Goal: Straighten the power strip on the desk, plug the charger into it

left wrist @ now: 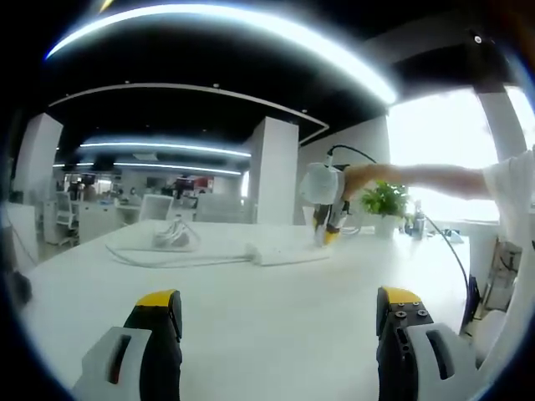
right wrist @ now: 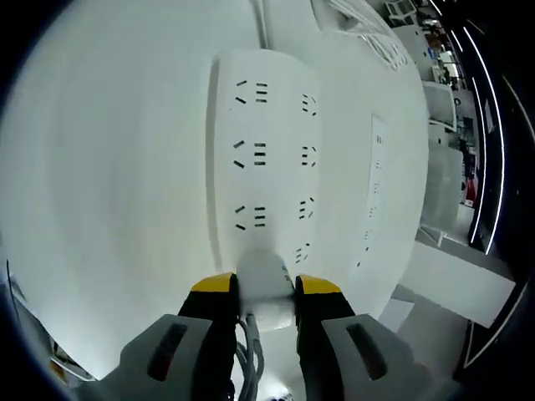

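A white power strip (right wrist: 272, 159) lies flat on the white desk (right wrist: 109, 167), its rows of sockets facing me in the right gripper view. My right gripper (right wrist: 266, 288) is shut on a white charger (right wrist: 266, 292), which sits against the strip's near end; its cable trails down between the fingers. In the left gripper view the strip (left wrist: 288, 253) lies far across the desk, with the right gripper (left wrist: 328, 230) standing over its right end, held by a person's hand. My left gripper (left wrist: 276, 309) is open, low over the near desk, holding nothing.
A loose bundle of white cable (left wrist: 174, 236) lies on the desk left of the strip. A potted green plant (left wrist: 384, 203) stands at the far right edge. White chairs and desks (left wrist: 79, 219) stand beyond, and a bright window is at the right.
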A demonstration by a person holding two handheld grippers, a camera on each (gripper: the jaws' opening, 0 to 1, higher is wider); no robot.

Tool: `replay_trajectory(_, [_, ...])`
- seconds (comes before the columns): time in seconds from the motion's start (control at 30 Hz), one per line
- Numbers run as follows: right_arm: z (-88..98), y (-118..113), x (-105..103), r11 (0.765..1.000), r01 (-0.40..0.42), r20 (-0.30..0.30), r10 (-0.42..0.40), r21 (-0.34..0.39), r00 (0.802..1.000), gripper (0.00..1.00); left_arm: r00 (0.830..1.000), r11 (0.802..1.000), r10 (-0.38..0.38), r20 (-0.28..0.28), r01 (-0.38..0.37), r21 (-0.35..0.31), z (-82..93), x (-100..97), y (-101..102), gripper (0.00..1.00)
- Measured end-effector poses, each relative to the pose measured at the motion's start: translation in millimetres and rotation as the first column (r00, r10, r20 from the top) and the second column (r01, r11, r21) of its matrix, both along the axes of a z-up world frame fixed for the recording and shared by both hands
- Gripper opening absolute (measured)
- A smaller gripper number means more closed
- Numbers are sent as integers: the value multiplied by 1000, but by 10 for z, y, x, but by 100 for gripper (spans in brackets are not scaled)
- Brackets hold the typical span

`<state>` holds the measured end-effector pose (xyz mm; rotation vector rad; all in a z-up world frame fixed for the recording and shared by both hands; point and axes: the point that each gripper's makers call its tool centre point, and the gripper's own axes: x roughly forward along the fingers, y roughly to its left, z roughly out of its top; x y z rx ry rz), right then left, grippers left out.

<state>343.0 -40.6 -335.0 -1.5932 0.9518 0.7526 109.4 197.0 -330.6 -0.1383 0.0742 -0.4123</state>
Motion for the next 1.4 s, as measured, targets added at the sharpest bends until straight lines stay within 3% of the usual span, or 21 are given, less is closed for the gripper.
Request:
replay_trajectory(0.43, [-24,14,-4,999,-12,-18,13,41,1000,24,1000,1000,-5,-5,5,5,-26,18,-26,99])
replay_trajectory(0.73, [-13,22,-7,991,-38,-45,44,128,998,25,1000,1000,5,-9,-5,8,-29,14,8,99])
replay_trajectory(0.83, [-15,9,-60,990,-49,-68,58,133,996,32,1000,1000,5,-8,-5,8,-25,12,9,99])
replay_trajectory(0.93, [9,4,-71,989,-77,-62,86,128,994,52,1000,1000,3,-8,-3,6,-27,7,0,99])
replay_trajectory(0.97, [16,-11,-81,990,-73,-64,81,119,995,54,1000,1000,2,-8,-2,6,-29,4,-4,99])
replay_trajectory(1.2, [53,-4,-81,988,-88,-55,96,129,994,53,1000,1000,0,-4,0,4,-24,-18,-6,99])
replay_trajectory(1.4, [61,7,-62,983,-60,-57,71,173,996,35,1000,1000,9,-1,-9,3,-17,-38,31,99])
